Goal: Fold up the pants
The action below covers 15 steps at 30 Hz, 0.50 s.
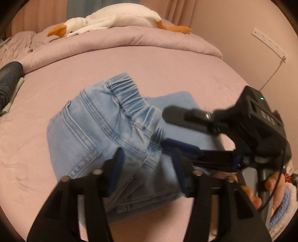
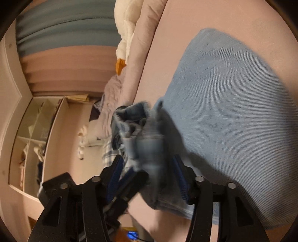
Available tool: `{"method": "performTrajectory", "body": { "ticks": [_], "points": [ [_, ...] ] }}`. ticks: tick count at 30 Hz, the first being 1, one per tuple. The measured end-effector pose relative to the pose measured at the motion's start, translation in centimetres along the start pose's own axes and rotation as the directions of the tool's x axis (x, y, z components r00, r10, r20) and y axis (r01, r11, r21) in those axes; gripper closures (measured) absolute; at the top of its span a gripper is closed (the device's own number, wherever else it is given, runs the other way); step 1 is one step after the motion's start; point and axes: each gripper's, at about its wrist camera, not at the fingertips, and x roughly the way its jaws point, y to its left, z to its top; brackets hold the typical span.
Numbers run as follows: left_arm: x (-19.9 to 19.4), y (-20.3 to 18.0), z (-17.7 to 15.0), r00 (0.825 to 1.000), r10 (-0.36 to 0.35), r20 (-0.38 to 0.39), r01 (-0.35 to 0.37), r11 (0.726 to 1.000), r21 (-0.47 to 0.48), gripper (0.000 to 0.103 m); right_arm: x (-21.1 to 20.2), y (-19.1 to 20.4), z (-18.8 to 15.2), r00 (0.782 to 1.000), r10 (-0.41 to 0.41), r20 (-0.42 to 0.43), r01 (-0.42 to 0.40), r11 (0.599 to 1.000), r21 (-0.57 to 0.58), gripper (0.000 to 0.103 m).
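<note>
On the pink bedsheet (image 1: 55,96) lie the light blue jeans (image 1: 96,130), folded into a compact bundle with the elastic waistband (image 1: 130,96) and a back pocket facing up. My left gripper (image 1: 147,167) reaches over the near edge of that bundle; its two fingers, black with blue pads (image 1: 117,163), stand spread, with denim between them, and I cannot tell whether the pads touch the cloth. My right gripper (image 1: 178,147) comes in from the right at the waistband end, its black body and my bare hand (image 1: 268,186) visible behind it.

Seen from the right wrist camera, which is rolled sideways, my right gripper (image 2: 149,176) pinches a bunched wad of the jeans (image 2: 143,134) between its blue pads (image 2: 178,175), the denim crumpled and blurred. Beyond the wad a smooth, flat panel of the same blue fabric spreads across the sheet.

At the far side of the bed a rolled pink duvet (image 1: 121,39) runs across, and a white plush goose (image 1: 115,16) with an orange beak and feet lies on top of it. A white power strip (image 1: 268,40) is fixed to the wall at right, its cord hanging down.
</note>
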Motion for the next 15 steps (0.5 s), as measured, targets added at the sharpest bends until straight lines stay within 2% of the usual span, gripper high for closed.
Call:
{"method": "performTrajectory", "body": {
  "ticks": [3,5,10,12,15],
  "points": [
    [-1.3,1.2,-0.5,0.999,-0.047,0.021,0.048,0.998,-0.046,0.046,0.8,0.3,0.2,1.000,0.023,-0.004,-0.022,1.000,0.017,0.039],
    [-2.1,2.3,-0.9,0.998,-0.054,0.031,0.057,0.995,-0.088,0.044,0.9,0.2,0.3,0.999,0.032,-0.008,-0.031,0.999,0.028,0.039],
    [-3.9,5.0,-2.3,0.999,-0.021,0.043,0.028,0.984,-0.177,0.043,1.0,0.4,0.6,1.000,0.026,-0.013,-0.025,0.999,0.025,0.039],
    [-4.6,6.1,-2.9,0.999,-0.012,0.047,0.022,0.976,-0.217,0.043,1.3,0.7,0.7,1.000,-0.013,-0.015,0.013,1.000,0.008,0.038],
    [-5.3,7.2,-3.6,0.999,-0.001,0.054,0.014,0.967,-0.255,0.043,1.2,1.9,0.6,0.993,-0.117,0.018,0.118,0.992,-0.051,0.038]
  ]
}}
